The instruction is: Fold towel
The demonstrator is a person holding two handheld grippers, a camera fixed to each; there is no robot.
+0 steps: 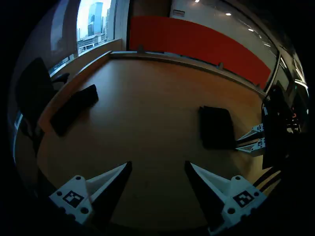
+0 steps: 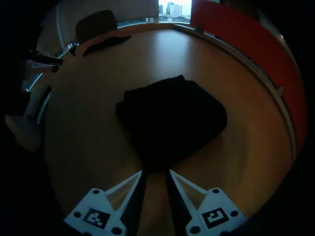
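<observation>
Wooden tabletop, carrying: one dark folded towel, lying flat; one second dark cloth, well apart near the tabletop's edge, by a black office chair. Left hand-held gripper: jaws wide apart, holding nothing, over bare wood. Right hand-held gripper: fingers narrowly parted at the towel's near edge; grip cannot be told. Red wall panel behind.

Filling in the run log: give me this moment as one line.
task: fold towel | towel: dark, folded, on table | left gripper: open, empty | right gripper: at towel's near edge, grip unclear
</observation>
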